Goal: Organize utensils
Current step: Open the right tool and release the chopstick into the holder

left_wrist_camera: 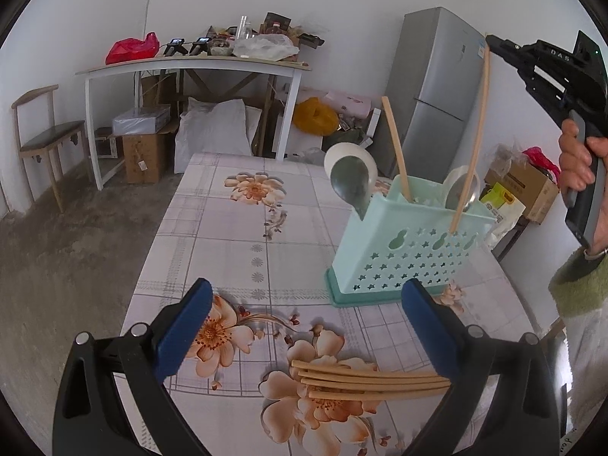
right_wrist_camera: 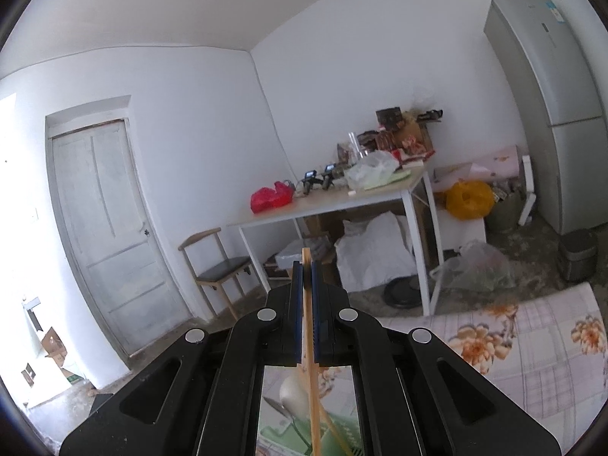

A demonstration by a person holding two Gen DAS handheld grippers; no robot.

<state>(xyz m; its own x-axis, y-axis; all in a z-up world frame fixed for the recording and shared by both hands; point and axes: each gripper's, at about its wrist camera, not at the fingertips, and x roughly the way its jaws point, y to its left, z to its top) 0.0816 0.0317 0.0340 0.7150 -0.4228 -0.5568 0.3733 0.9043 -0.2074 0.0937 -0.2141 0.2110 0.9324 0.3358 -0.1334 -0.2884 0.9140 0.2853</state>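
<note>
Wooden chopstick (left_wrist_camera: 475,144) pinched in right gripper (left_wrist_camera: 490,43) over the mint caddy (left_wrist_camera: 410,250) — release next — left gripper (left_wrist_camera: 304,326) gaping above loose chopsticks (left_wrist_camera: 364,380)

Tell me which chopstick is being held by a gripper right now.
The upright chopstick pinched in the right gripper, its lower end in the green holder. Another leans loose in the holder; four lie on the table between the open left gripper.

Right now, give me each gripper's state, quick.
Left gripper: open, empty, above the loose chopsticks.
Right gripper: shut on one chopstick over the holder.
</note>
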